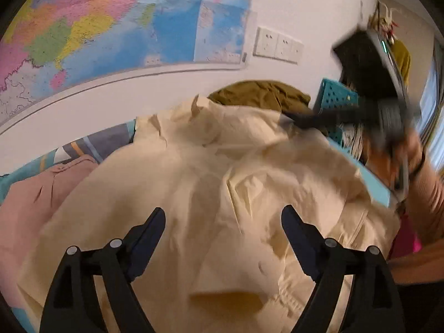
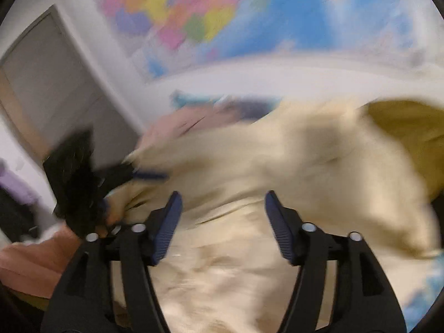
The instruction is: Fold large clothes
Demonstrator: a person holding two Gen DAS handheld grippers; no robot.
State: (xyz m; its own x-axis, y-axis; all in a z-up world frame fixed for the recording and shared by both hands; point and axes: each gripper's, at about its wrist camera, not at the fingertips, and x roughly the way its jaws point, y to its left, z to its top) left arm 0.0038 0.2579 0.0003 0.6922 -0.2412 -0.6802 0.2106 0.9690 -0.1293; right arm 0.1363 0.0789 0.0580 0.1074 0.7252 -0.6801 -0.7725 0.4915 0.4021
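Note:
A large cream garment (image 1: 211, 172) lies rumpled across the bed and fills most of both views. My left gripper (image 1: 223, 213) hovers over its near part, open, with only cloth below the pads. In the left wrist view the right gripper (image 1: 304, 120) reaches to the garment's far right edge, blurred. In the blurred right wrist view my right gripper (image 2: 222, 197) stands open above the cream garment (image 2: 277, 161), with nothing pinched. The left gripper's dark body (image 2: 75, 180) shows at the cloth's left edge.
An olive garment (image 1: 260, 94) lies behind the cream one, and a pink garment (image 1: 41, 186) to its left. A teal basket (image 1: 335, 97) stands at the back right. A map-covered wall (image 1: 111, 27) borders the bed. A person's sleeve (image 1: 427, 194) is on the right.

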